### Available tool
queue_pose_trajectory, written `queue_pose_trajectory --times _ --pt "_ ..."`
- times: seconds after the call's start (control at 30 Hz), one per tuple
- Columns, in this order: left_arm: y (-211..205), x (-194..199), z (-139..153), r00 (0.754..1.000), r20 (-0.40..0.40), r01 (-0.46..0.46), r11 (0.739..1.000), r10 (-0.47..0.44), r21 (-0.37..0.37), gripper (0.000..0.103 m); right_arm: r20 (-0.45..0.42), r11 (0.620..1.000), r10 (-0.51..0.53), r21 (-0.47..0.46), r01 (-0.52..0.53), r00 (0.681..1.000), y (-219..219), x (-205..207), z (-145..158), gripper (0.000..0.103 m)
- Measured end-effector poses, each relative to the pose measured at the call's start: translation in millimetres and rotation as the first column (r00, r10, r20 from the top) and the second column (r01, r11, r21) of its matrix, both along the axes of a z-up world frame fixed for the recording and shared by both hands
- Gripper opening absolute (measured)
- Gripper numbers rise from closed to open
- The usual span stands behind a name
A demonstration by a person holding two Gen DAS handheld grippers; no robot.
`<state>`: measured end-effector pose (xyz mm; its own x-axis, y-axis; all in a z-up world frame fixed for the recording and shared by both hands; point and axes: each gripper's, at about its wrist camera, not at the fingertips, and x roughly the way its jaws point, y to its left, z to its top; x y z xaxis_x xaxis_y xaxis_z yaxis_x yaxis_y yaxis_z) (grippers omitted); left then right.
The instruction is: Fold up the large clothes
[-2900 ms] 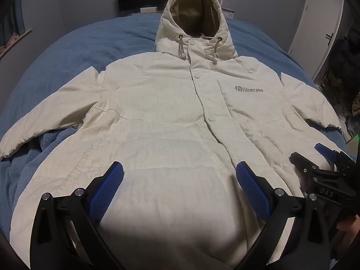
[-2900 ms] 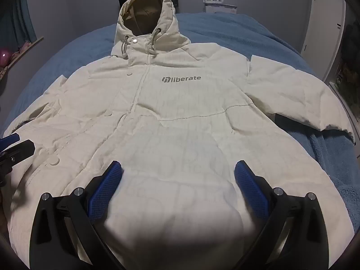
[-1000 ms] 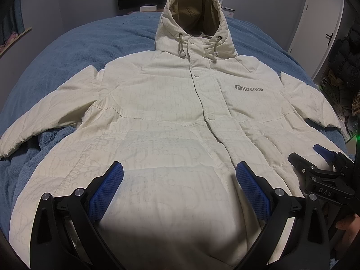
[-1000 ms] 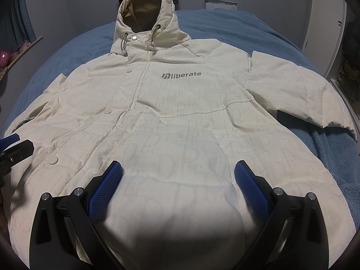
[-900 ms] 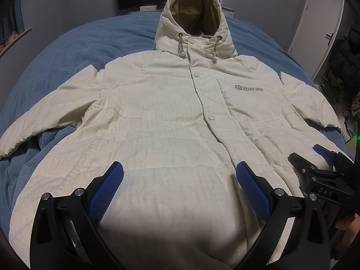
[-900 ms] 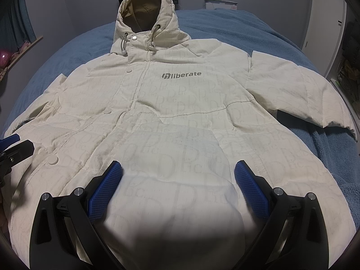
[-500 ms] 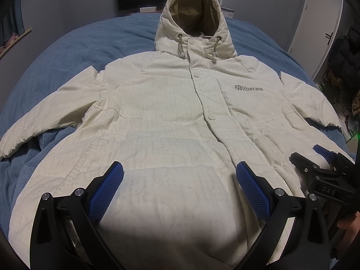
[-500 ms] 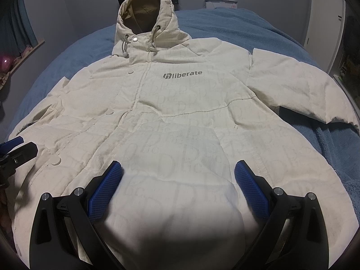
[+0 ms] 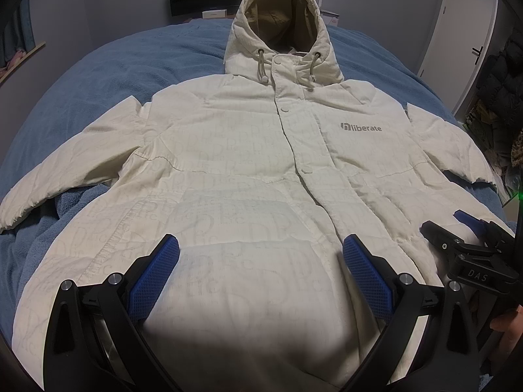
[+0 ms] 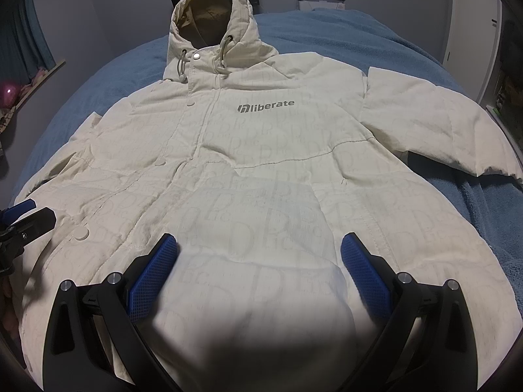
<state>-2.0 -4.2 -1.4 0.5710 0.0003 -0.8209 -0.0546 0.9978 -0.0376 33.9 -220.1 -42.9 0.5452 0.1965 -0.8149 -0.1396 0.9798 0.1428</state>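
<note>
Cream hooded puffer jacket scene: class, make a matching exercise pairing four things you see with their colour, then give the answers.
Things:
1. cream hooded puffer jacket
2. fleece bed blanket
3. "liberate" chest logo
4. textured pads on the left gripper

Colours:
A. grey
B. bright blue
C. off-white
D. dusty blue

Pairs: 1-C, 2-D, 3-A, 4-B

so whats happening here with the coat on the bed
A person holds a two-finger gripper in each hand above a cream hooded jacket spread face up on a blue blanket. The jacket lies flat, buttoned, with both sleeves out to the sides and nothing folded yet. The left gripper and right gripper are both open above the hem end, and neither is gripping fabric.
</note>
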Motion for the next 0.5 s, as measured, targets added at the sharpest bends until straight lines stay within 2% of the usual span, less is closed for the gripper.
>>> queue_pose_trajectory --times 0.5 --pt "0.0 0.2 -0.7 1.000 0.000 0.001 1.000 -0.001 -0.002 0.097 -0.011 1.000 0.001 0.013 -0.001 1.000 -0.8 0.8 0.5 0.096"
